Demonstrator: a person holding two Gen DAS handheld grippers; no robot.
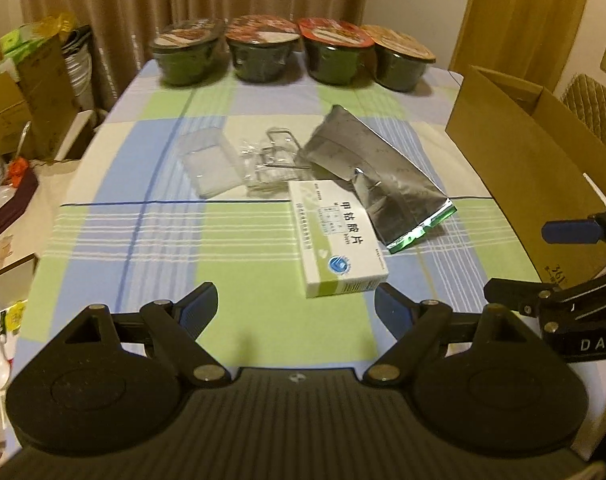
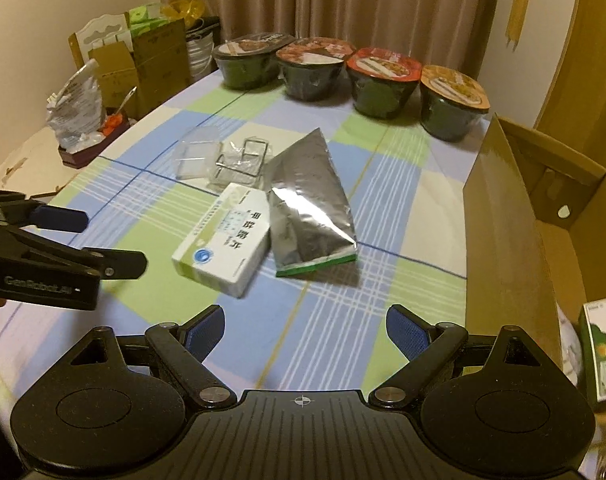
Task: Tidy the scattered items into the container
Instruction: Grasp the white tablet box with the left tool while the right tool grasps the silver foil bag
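I read "甲钴胺片" on the white medicine box (image 1: 337, 236) at mid-frame. Lower left of the right wrist view, the left gripper (image 2: 103, 240) body says "GenRobot.AI". The right gripper (image 1: 543, 260), at the left view's right edge, shows "DAS".

Four sealed instant noodle bowls (image 1: 291, 53) sit in a row along the far edge of the checked tablecloth (image 1: 231, 248), top middle of both views. Brown curtains (image 2: 327, 4) hang right behind them. Over on the left there's a pile of cardboard boxes (image 2: 143, 60), plus a crumpled plastic bag (image 2: 77, 108) in a small tray.
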